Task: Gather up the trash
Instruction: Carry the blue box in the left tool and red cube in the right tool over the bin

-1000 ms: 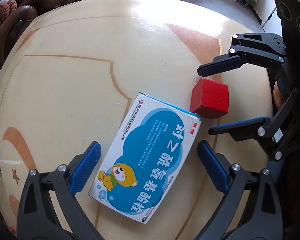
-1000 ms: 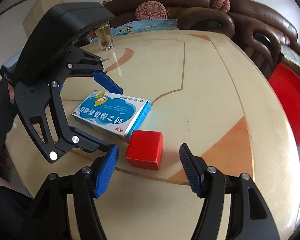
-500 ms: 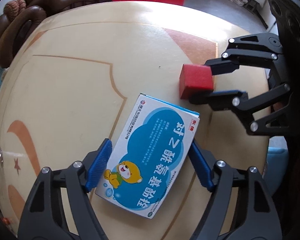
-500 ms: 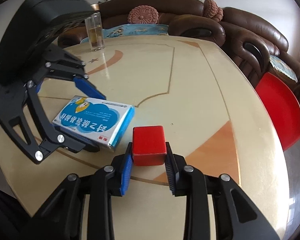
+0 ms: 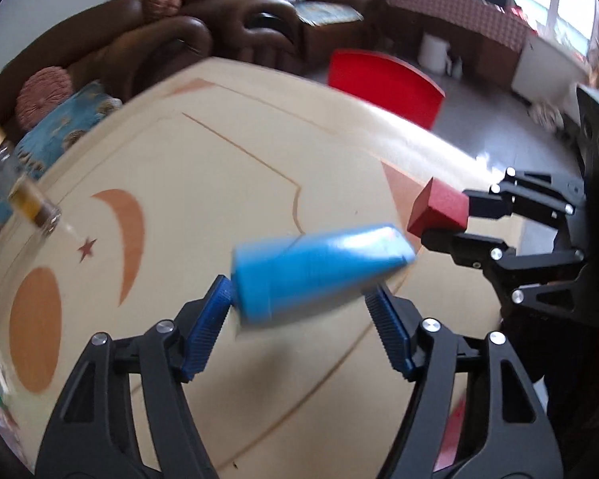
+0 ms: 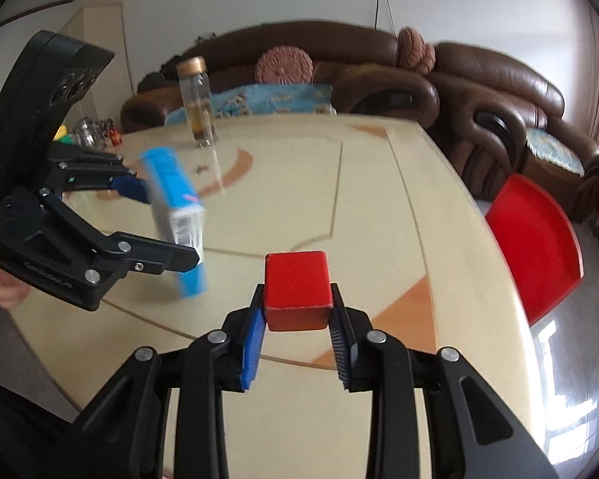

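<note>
Gripping blurred blue box (image 5: 315,271), left jaws; right jaws clamping red cube (image 6: 297,289).

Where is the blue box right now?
The blue box is clamped in the left claw, tilted and lifted above the table. In the right wrist view it sits left of the red block, which the right claw holds.

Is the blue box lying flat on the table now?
No. The blue box is lifted and tilted on edge, clamped between the left tongs.

glossy table (image 6: 299,199); matt red block (image 6: 297,291); ribbed blue fingers (image 6: 253,341); leather sofa (image 6: 479,92).
</note>
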`<state>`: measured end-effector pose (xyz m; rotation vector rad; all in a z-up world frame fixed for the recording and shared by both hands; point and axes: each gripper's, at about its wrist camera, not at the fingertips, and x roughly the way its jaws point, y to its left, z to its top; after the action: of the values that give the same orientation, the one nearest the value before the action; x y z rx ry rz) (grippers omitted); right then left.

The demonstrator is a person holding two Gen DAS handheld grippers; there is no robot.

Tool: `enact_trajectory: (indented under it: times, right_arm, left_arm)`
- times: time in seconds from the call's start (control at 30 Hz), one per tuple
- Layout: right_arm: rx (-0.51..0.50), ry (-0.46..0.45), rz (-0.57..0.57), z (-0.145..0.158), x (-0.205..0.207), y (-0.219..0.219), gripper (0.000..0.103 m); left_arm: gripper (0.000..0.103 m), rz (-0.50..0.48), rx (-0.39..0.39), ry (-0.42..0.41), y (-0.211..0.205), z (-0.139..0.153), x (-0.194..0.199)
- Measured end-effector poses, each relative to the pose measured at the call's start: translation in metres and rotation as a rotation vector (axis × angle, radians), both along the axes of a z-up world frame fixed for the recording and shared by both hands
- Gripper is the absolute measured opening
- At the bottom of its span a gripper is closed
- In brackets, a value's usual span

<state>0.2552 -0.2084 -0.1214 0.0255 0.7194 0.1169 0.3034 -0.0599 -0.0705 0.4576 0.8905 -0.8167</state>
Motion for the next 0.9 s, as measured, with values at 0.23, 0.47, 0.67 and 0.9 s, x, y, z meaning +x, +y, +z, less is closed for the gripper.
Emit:
enact_trajectory:
  times: [0.23,0.47,0.67,0.9]
  right_arm:
    - [0.006,-0.024,0.002,0.018,-0.015,0.01,0.03]
    - [-0.001,-0.067,0.018,0.043,-0.026,0.023,0.03]
    - [-0.042,-0.092,0.048,0.064,-0.047,0.036,0.03]
    - [-0.06,-0.123,0.067,0.09,-0.08,0.05,0.03]
  left_arm:
    - [0.065,0.059,-0.04,-0.015,0.024,0.018,-0.022]
    - [0.065,0.076,-0.101,-0.057,0.037,0.044,-0.042]
    - [0.065,0.072,-0.12,-0.107,0.047,0.063,-0.065]
    - [0.065,0.068,-0.14,-0.136,0.059,0.079,-0.104]
